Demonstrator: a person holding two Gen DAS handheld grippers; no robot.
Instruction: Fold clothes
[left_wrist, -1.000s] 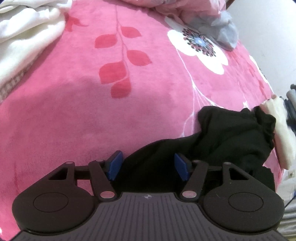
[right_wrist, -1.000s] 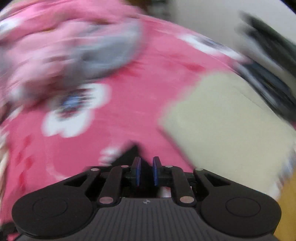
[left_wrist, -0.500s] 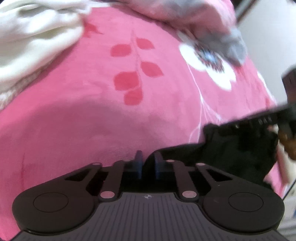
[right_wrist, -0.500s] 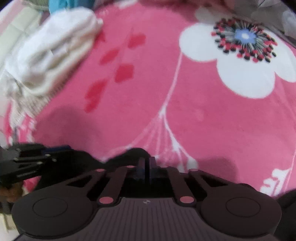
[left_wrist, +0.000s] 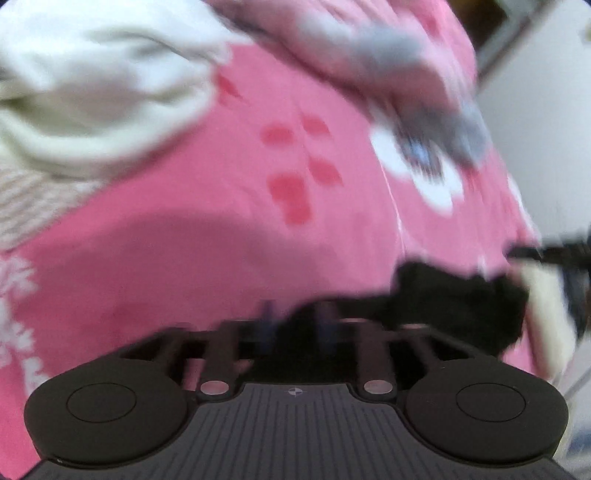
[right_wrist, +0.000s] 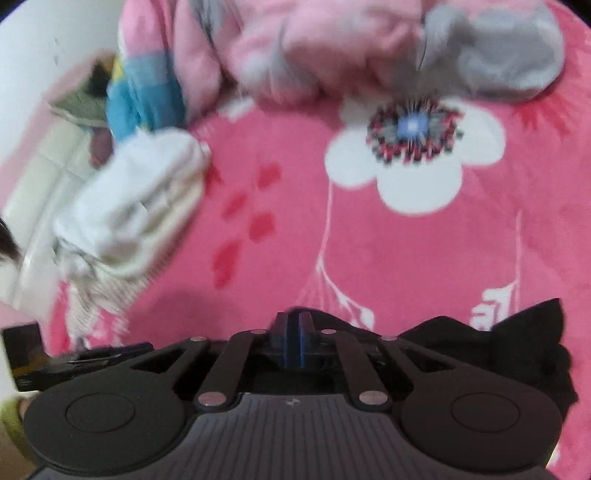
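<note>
pink floral blanket (right_wrist: 406, 258) | on it: black garment (right_wrist: 517, 343), white folded clothes (right_wrist: 140, 206), pink-grey bundle (right_wrist: 332, 48)

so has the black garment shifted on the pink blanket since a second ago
Cannot tell: in the left wrist view the black garment sits at the same white stem of the pink blanket.

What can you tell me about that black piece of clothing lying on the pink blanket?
The black garment is soft, dark cloth, crumpled and not yet folded, with a ragged, gathered edge. It lies low on the pink flowered blanket. Both sets of fingers sit at its near edge; blur hides whether they pinch it. A cream cloth lies beside it.
</note>
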